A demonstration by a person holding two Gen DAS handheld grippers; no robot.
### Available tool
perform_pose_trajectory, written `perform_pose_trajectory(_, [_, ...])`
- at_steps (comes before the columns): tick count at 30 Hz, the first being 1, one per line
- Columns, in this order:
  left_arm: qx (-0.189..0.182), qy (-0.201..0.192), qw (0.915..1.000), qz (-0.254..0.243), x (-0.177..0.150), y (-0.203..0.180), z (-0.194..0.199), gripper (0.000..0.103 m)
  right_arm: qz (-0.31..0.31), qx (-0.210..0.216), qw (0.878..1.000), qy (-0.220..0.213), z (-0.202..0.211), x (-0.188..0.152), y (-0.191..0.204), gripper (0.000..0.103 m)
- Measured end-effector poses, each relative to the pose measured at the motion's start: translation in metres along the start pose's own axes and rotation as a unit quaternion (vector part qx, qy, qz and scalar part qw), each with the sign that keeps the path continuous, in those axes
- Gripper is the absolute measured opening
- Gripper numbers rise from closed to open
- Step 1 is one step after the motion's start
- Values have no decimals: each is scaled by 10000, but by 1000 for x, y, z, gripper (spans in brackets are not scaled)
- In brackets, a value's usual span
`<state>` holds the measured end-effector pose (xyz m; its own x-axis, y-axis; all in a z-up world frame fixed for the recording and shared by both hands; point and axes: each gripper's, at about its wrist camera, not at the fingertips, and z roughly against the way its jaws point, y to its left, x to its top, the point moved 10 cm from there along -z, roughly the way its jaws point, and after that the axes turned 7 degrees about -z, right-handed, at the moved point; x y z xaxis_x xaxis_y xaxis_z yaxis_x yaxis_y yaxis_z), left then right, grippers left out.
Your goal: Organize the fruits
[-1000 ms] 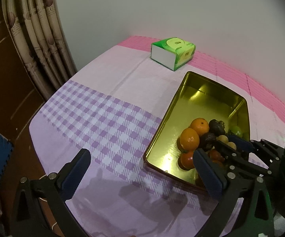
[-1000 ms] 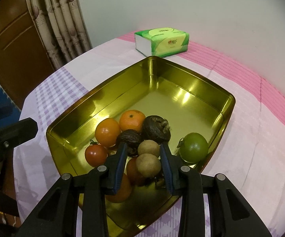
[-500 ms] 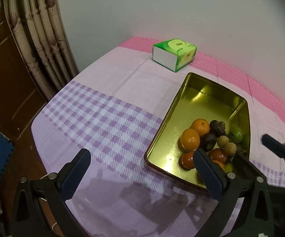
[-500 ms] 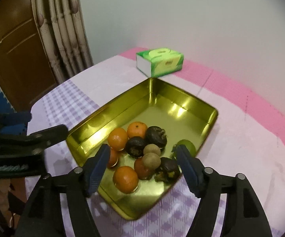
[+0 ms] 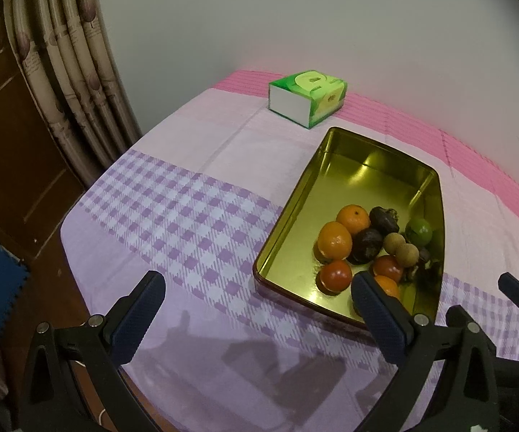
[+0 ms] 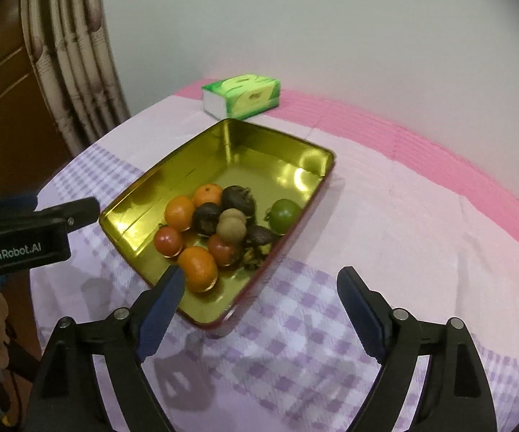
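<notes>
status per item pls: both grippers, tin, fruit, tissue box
left gripper: open, empty, above the tablecloth.
right gripper: open, empty.
gold tin: lidless, flat on the tablecloth, far half bare.
fruit: clustered in the tin's near half, none gripped.
tissue box: lying flat beyond the tin, no tissue visible.

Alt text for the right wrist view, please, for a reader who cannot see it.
The open, empty right gripper hovers over a checked tablecloth before a gold tray holding oranges, tomatoes, dark fruits, two longans and a green fruit. A green tissue box sits behind; the left gripper's body shows at left.
</notes>
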<state>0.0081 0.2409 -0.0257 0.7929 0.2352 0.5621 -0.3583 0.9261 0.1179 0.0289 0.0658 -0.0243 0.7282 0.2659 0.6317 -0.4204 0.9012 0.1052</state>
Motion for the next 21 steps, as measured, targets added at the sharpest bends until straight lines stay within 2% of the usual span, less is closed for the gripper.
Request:
perform_pose_trajectory(15, [-26,-27,9999,-145,-5,-12,7,103,35,127,9995,285,-1,-17,9,88])
perform_pose_trajectory(21, [-141,14,9998,-136,-6,-14,4,103,20,184,9990,396,-6,-21,10,89])
